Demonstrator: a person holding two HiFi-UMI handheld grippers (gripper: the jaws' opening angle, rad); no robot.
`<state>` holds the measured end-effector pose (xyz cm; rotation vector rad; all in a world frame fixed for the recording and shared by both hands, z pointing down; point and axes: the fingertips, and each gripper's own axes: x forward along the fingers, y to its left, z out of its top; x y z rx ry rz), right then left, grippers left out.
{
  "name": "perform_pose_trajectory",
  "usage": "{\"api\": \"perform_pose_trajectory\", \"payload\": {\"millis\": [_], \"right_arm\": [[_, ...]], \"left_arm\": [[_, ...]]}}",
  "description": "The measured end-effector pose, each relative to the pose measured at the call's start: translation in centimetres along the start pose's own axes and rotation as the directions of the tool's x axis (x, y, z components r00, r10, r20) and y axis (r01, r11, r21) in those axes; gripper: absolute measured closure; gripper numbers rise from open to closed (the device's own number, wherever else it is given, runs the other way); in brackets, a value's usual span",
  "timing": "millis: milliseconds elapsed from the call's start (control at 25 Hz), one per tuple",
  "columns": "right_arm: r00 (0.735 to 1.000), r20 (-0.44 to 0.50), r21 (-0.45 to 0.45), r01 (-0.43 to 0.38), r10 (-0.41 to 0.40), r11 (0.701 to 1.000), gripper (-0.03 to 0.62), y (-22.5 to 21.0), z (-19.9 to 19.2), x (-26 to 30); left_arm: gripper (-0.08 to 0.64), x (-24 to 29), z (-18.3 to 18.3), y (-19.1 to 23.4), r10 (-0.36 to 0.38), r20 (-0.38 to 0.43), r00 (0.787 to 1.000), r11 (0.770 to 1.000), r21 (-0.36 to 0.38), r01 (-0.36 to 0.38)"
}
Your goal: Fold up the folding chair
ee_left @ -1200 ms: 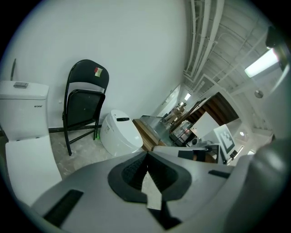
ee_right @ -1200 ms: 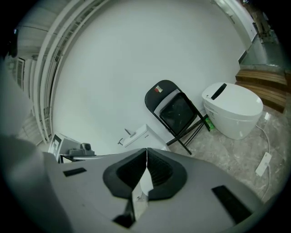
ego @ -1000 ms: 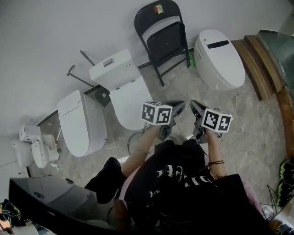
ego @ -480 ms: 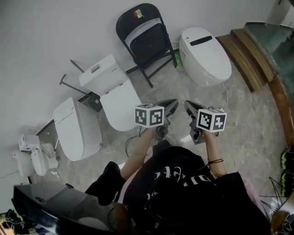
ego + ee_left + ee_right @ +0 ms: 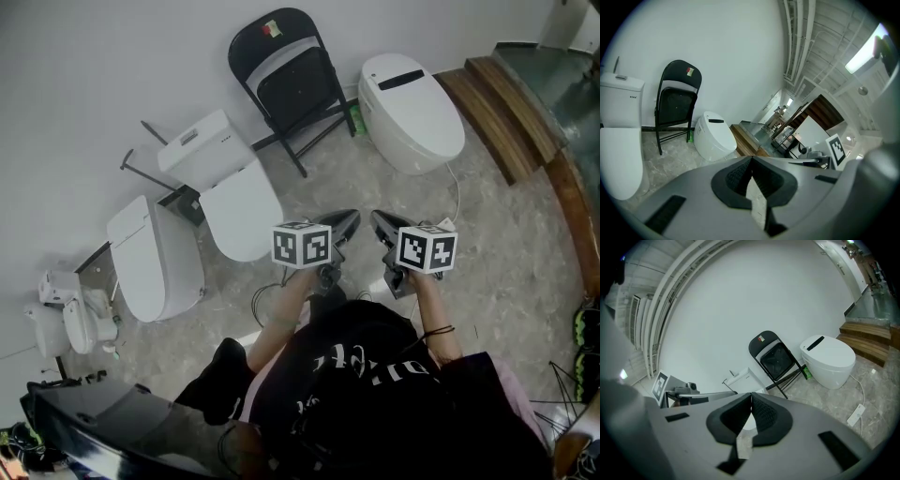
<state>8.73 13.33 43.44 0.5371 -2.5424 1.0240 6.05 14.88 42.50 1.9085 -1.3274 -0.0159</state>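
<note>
Both pairs of fingers clenched, nothing between: left gripper (image 5: 352, 217), right gripper (image 5: 376, 217). Folding chair (image 5: 291, 80) well apart, untouched.

The right gripper (image 5: 751, 397) had its jaws closed together, with nothing between them. Beyond the tips, the black folding chair (image 5: 776, 359) stood on spread legs against the white wall, between a toilet tank (image 5: 743, 377) and a white toilet (image 5: 829, 359). Wooden steps (image 5: 867, 336) lay further right.
</note>
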Motion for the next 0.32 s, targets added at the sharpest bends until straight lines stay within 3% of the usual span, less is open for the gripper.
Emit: {"api": "perform_pose_trajectory", "payload": {"millis": [320], "right_arm": [[1.0, -0.01, 0.006, -0.014, 0.014, 1.0, 0.577, -0.1, -1.4, -0.9]], "left_arm": [[0.557, -0.4, -1.4, -0.5, 0.017, 0.003, 1.0, 1.0, -0.013, -0.017]]}}
